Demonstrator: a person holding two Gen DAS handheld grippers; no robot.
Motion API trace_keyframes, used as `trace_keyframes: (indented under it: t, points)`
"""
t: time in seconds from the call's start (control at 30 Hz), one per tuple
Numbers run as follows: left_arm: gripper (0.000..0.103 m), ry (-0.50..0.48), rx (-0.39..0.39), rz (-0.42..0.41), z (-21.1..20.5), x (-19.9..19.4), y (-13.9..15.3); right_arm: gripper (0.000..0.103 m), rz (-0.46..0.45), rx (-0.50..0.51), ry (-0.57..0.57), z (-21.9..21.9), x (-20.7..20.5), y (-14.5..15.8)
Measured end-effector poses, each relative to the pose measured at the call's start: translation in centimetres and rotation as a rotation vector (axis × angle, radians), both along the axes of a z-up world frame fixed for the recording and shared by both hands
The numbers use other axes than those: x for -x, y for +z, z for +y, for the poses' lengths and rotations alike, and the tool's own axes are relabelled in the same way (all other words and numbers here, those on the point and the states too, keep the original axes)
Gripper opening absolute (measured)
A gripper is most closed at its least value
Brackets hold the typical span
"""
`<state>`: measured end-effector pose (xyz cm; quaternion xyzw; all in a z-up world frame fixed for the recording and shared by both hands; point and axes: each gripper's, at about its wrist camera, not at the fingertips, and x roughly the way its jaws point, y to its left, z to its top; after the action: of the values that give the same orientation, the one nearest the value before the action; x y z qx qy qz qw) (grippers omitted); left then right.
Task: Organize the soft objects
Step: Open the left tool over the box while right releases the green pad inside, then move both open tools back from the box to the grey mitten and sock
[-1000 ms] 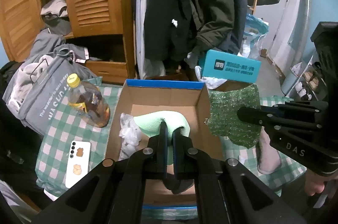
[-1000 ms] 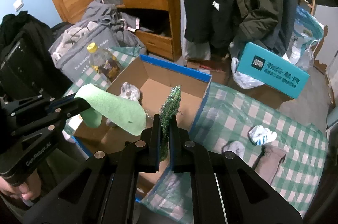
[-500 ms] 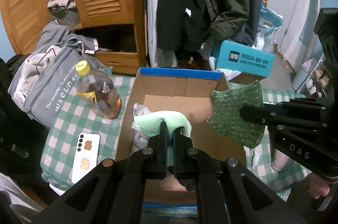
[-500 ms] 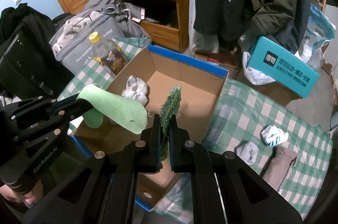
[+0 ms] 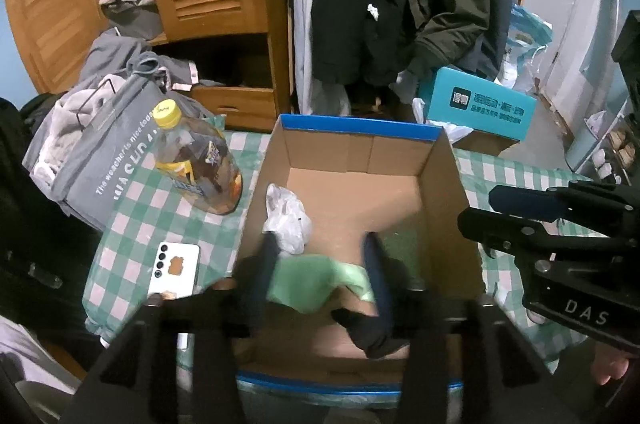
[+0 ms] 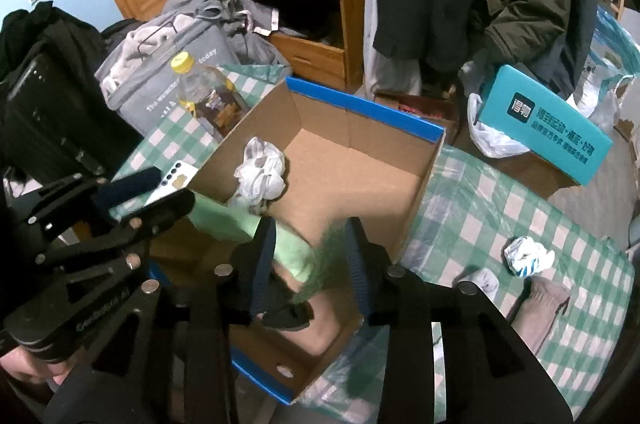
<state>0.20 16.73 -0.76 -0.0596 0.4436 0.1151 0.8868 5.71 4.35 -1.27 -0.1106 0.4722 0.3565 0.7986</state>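
Observation:
Over the open cardboard box (image 5: 360, 129), my left gripper (image 5: 318, 260) is opening its jaws. A light green cloth (image 5: 312, 286) hangs blurred between them, free of the pads. My right gripper (image 6: 310, 260) is opening too, with a dark green fuzzy cloth (image 6: 326, 266) dropping blurred between its fingers. In the box lie a white crumpled bundle (image 5: 286, 220) and a black sock (image 5: 370, 334). The right gripper (image 5: 480, 208) shows at the right edge of the left wrist view. The left gripper (image 6: 168, 190) shows at the left of the right wrist view, above the light green cloth (image 6: 240, 224).
On the green checked tablecloth (image 6: 480, 208), right of the box, lie a white-and-blue sock (image 6: 528, 256), a white sock (image 6: 484, 280) and a grey-brown sock (image 6: 544, 300). Left of the box stand a yellow-capped bottle (image 5: 196, 164), a phone (image 5: 174, 270) and a grey bag (image 5: 100, 160).
Both grippers were shut on their cloths and now stand apart. The light green and dark green cloths have slipped down toward the box floor. Both grippers came slightly lower over the box.

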Motion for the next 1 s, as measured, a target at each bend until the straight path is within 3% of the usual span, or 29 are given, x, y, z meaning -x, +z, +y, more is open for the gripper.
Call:
trace_keyframes:
  t: [0.07,0.3,1.0]
  points:
    - [0.053,-0.003,-0.002,-0.006,-0.1,0.1,0.1,0.048,-0.005,0.002,-0.009,-0.1,-0.1,0.0]
    - [0.058,-0.001,-0.007,-0.002,-0.2,0.0,0.0,0.058,-0.018,0.006,-0.034,-0.8,-0.2,0.3]
    - [0.071,-0.076,-0.025,-0.006,-3.6,-0.9,0.5,0.062,-0.035,0.026,-0.116,-4.6,-0.5,0.6]
